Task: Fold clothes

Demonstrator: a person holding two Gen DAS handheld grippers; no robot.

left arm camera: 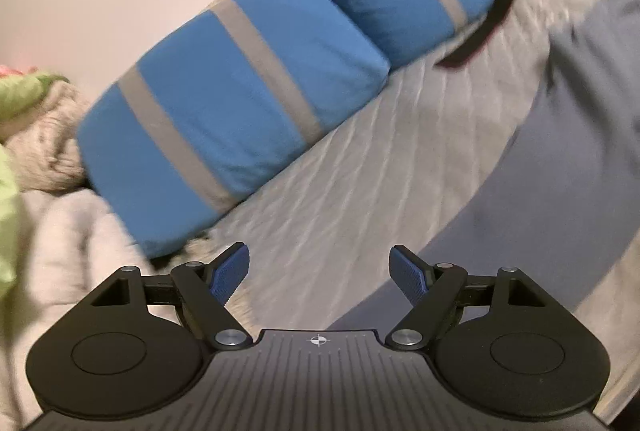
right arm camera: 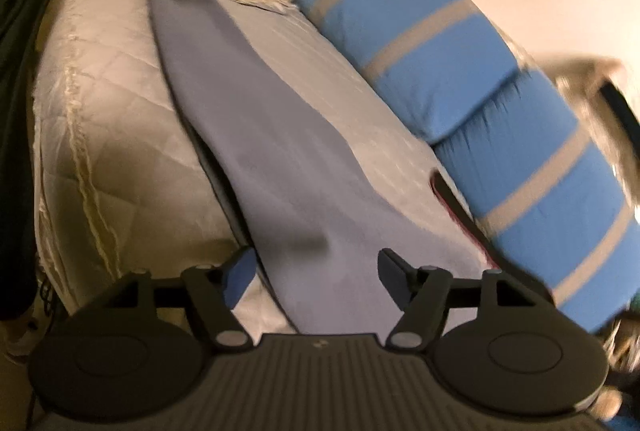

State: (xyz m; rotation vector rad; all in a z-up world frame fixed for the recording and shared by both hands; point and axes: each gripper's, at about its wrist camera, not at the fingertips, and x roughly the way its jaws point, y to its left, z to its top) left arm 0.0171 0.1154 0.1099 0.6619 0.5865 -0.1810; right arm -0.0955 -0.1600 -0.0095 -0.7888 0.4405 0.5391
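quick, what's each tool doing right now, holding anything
Left tool: open, holding nothing.
Right tool: open, holding nothing; the grey-blue cloth garment lies flat on the bed beyond it.

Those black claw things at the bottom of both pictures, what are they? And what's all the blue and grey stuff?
They are two grabbers, like big tweezers, and a person holds one in each hand. Each carries a small camera looking along its fingers, so one picture comes from the left gripper and the other from the right gripper. Both are open and hold nothing. In front of them is a bed with a quilted cover. Two blue pillows with grey stripes lie along the wall. The long grey-blue cloth spread flat on the bed is the piece of clothing to fold. The right gripper hangs just over it.
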